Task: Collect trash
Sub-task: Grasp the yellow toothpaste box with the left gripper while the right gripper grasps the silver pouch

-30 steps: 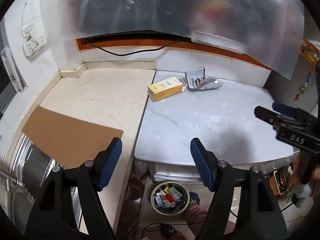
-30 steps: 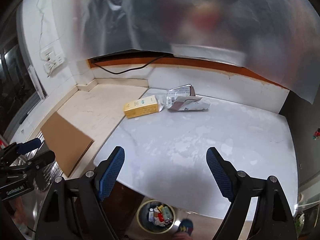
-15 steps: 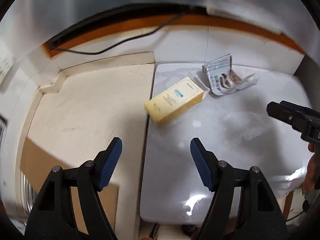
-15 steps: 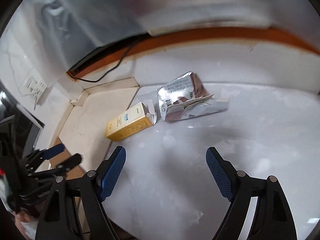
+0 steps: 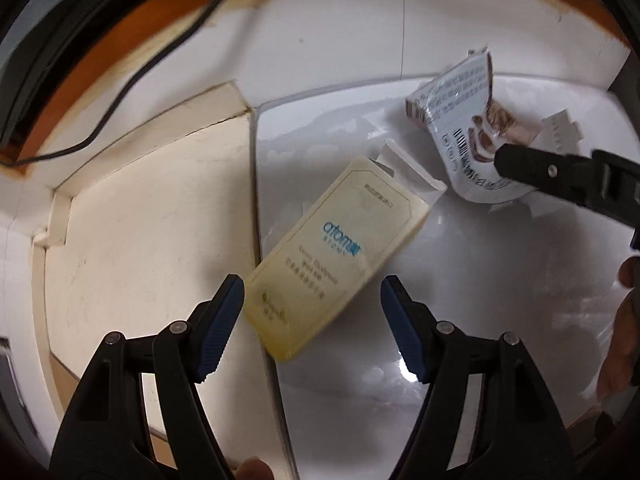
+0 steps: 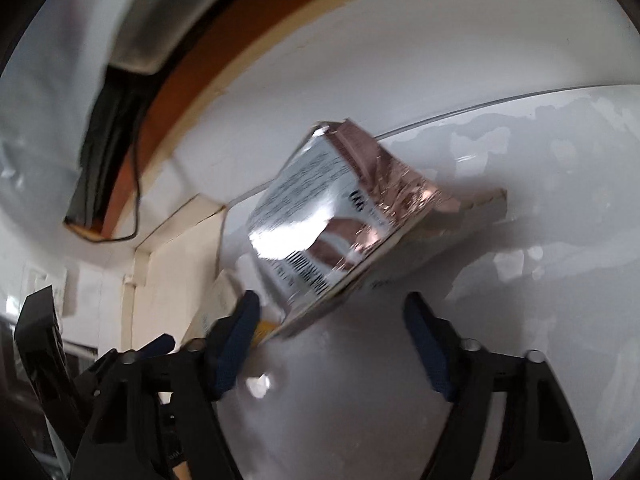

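A pale yellow carton (image 5: pixel 332 264) lies flat across the seam between the cream counter and the white table. My left gripper (image 5: pixel 312 312) is open, its fingers either side of the carton's near end, just above it. A crumpled silver foil wrapper (image 6: pixel 336 216) lies on the white table; it also shows in the left wrist view (image 5: pixel 468 120). My right gripper (image 6: pixel 332 324) is open and close to the wrapper's near edge. One right finger (image 5: pixel 560 176) reaches over the wrapper in the left wrist view. A corner of the carton (image 6: pixel 224 312) shows behind the right gripper's left finger.
The white table (image 5: pixel 500 280) meets the cream counter (image 5: pixel 152 240) at a seam. A white backsplash with an orange strip (image 6: pixel 224 60) and a black cable (image 5: pixel 132 80) runs behind. My left gripper's body (image 6: pixel 44 344) shows at the far left of the right wrist view.
Both grippers have moved forward and down toward the table. The carton now lies between the left fingers and the wrapper fills the right wrist view. Both stay open.
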`<state>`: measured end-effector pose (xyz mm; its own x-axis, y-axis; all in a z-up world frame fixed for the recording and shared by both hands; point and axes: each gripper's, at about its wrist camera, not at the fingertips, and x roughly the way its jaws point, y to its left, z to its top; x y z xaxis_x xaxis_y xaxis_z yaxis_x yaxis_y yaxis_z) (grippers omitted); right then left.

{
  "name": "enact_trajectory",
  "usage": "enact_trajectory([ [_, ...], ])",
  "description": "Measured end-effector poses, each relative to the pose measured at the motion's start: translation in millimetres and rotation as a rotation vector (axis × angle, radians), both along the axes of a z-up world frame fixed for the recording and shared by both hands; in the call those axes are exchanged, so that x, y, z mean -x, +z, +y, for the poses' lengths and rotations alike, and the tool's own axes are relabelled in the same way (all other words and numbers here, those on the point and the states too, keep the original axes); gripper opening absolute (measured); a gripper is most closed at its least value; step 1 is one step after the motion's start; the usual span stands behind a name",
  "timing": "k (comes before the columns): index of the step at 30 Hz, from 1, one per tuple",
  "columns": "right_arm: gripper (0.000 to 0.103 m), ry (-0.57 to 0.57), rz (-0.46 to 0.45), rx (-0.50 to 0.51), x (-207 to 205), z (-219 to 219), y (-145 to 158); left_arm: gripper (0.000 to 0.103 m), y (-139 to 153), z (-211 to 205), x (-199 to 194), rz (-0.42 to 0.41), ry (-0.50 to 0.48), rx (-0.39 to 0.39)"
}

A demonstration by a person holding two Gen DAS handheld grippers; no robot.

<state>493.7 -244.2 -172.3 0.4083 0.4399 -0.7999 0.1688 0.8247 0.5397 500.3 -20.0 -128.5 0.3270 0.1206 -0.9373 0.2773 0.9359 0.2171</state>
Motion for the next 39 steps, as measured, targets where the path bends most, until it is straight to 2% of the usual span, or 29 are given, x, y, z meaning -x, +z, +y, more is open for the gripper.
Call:
enact_trajectory([
  [4,0.034,0.004,0.016,-0.019,-12.5,-0.5,-13.0,0.069,-11.8,-2.1,-8.7,0.013,-0.025,-0.035],
  [6,0.021,0.009,0.013,-0.02,-17.0,-0.7,-18.6,0.069,-18.6,-1.5,-15.9,0.043,-0.033,-0.024],
  [10,0.013,0.004,0.003,-0.033,-16.6,-4.8,-23.6,0.069,-33.3,1.4,-29.1,0.081,-0.028,-0.029],
  [13,0.004,0.019,-0.01,-0.043,-14.3,-6.7,-24.4,0.067,-39.7,7.4,-36.5,0.095,0.002,0.006],
  [16,0.004,0.035,-0.035,-0.034,-11.1,-5.7,-21.3,0.056,-37.6,14.2,-33.5,0.061,0.046,0.036],
  [20,0.003,0.043,-0.06,-0.042,-5.2,-2.2,-15.9,0.054,-31.5,23.0,-18.6,0.009,0.093,0.065],
  [25,0.003,0.063,-0.091,-0.038,12.9,2.6,-2.1,0.053,-11.2,35.3,20.5,-0.069,0.171,0.101],
  [31,0.003,0.101,-0.11,-0.024,46.5,5.1,20.4,0.052,25.4,46.8,91.9,-0.169,0.287,0.188],
  [39,0.003,0.173,-0.108,0.022,110.7,20.5,49.7,0.052,59.3,62.5,197.8,-0.263,0.359,0.27],
])
